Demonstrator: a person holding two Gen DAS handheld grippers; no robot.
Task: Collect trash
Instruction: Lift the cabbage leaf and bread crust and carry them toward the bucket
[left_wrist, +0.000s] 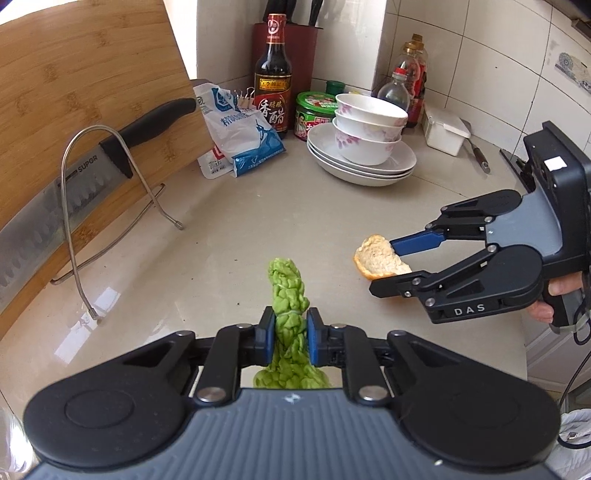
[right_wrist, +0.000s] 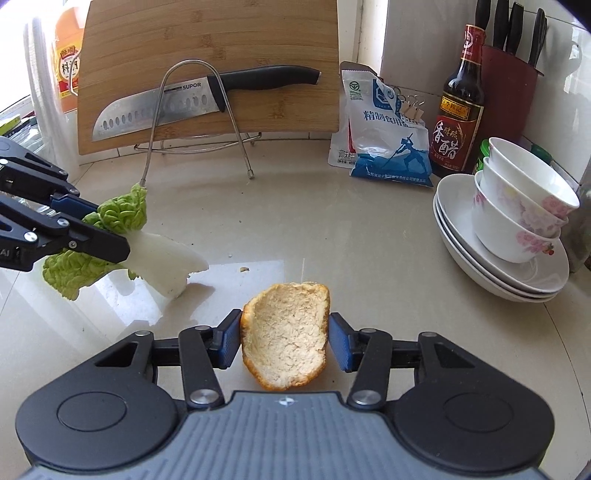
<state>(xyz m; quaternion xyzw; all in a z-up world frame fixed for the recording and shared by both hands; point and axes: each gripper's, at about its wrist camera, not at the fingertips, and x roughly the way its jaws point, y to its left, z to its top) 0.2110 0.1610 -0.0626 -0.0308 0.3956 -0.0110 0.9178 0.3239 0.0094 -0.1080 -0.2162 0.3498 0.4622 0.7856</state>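
Two scraps are in my grippers, one each. My left gripper (left_wrist: 289, 341) has its pads pressed onto a cabbage leaf (left_wrist: 289, 295); from the right wrist camera the leaf (right_wrist: 122, 236) hangs from those fingers with its white stalk end dipping toward the counter (right_wrist: 332, 236), and I cannot tell whether the stalk touches it. My right gripper (right_wrist: 283, 343) brackets an orange peel (right_wrist: 286, 338). Its left pad touches the peel's edge, while a thin gap shows at the right pad, so I judge this pinch not fully closed. From the left wrist camera the peel (left_wrist: 380, 260) sits between the right gripper's fingers, low over the counter.

I judge the picking-up to be nearly done and the disposal not begun. No bin or bag for waste shows in either view, so where these go is unknown to me. A small crumb (right_wrist: 243, 269) lies on the counter just past the peel, and it may count as trash left to gather. The knife (right_wrist: 177, 103), board (right_wrist: 207, 70), bowls (right_wrist: 517, 206) and bottles at the back look like kitchen kit, not waste.
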